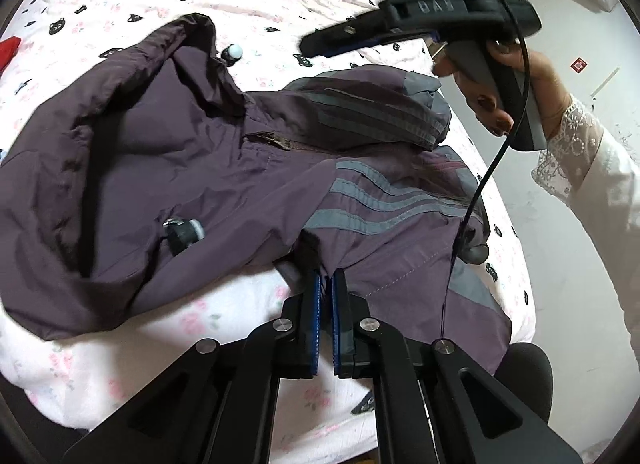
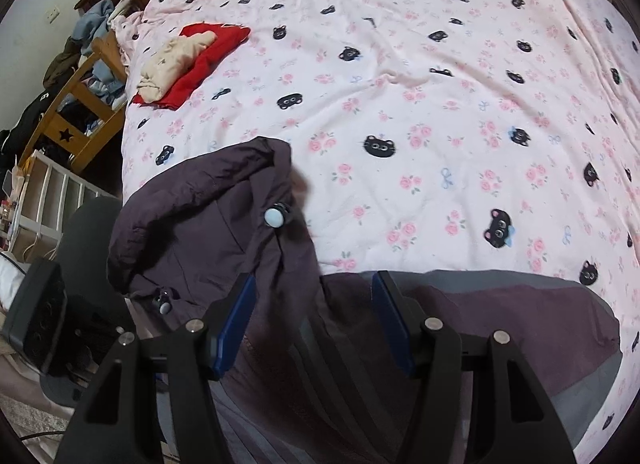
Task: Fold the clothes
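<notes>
Purple jacket (image 1: 168,167) lies spread and rumpled on the bed (image 2: 440,83), hood (image 2: 200,191) away toward the far side, body running back toward the near edge. Left tongs (image 1: 326,284) pinched tight on a fold of its near hem, by the grey stripes. Right tongs (image 2: 314,320) parted wide, empty, above the cloth on the right, the sleeve side; left is already on it.

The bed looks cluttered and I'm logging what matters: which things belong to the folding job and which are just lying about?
In the job:
purple jacket
left tongs, shut on its hem
right tongs, open above it

Lying about:
red garment
beige garment on top of it
clothes heap on wooden chair
</notes>
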Tool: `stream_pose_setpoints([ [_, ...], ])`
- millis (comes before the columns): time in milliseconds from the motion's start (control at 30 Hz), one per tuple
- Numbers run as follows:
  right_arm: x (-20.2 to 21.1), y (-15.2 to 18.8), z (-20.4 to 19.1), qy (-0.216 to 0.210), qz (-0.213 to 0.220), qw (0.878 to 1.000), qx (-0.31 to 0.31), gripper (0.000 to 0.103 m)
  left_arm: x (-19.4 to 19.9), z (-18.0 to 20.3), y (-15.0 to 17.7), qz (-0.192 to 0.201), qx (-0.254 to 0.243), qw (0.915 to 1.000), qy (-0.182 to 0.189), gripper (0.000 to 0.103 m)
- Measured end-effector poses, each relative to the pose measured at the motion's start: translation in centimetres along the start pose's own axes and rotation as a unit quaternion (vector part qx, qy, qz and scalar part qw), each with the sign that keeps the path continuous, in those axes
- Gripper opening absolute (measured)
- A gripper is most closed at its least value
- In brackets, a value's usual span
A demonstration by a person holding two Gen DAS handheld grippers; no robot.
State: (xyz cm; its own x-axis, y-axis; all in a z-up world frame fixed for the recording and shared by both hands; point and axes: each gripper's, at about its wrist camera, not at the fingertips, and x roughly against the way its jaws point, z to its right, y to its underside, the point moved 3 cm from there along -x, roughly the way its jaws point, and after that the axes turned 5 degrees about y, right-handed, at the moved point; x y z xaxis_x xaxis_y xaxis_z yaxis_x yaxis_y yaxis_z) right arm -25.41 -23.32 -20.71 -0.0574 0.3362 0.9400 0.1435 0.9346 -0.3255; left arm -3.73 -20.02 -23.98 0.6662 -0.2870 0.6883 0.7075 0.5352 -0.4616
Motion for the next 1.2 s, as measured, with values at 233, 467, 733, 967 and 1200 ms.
stream_pose_setpoints([
  [233,0.8,1.1,2.1,0.018,-0.006,1.000,-0.020,0.062,0.2,-1.3,0.5,-0.010,0.047,0.9987,0.019,0.002],
  [467,1.4,1.3,2.8,0.027,-0.011,0.999,-0.020,0.062,0.0,-3.0,1.7,-0.011,0.127,0.9890,0.075,0.064],
  [733,1.8,1.9,2.3,0.032,-0.014,0.999,-0.011,0.062,-1.5,-2.7,2.6,0.002,0.155,0.9775,0.142,0.075],
  [967,2.6,2.3,2.6,0.039,-0.008,0.999,-0.012,0.062,-2.8,-2.7,1.6,0.046,0.177,0.9694,0.163,0.075],
  [1200,3.2,2.6,3.7,0.046,-0.006,0.999,-0.021,0.062,-4.3,-1.9,0.5,0.031,0.176,0.9610,0.211,0.011],
])
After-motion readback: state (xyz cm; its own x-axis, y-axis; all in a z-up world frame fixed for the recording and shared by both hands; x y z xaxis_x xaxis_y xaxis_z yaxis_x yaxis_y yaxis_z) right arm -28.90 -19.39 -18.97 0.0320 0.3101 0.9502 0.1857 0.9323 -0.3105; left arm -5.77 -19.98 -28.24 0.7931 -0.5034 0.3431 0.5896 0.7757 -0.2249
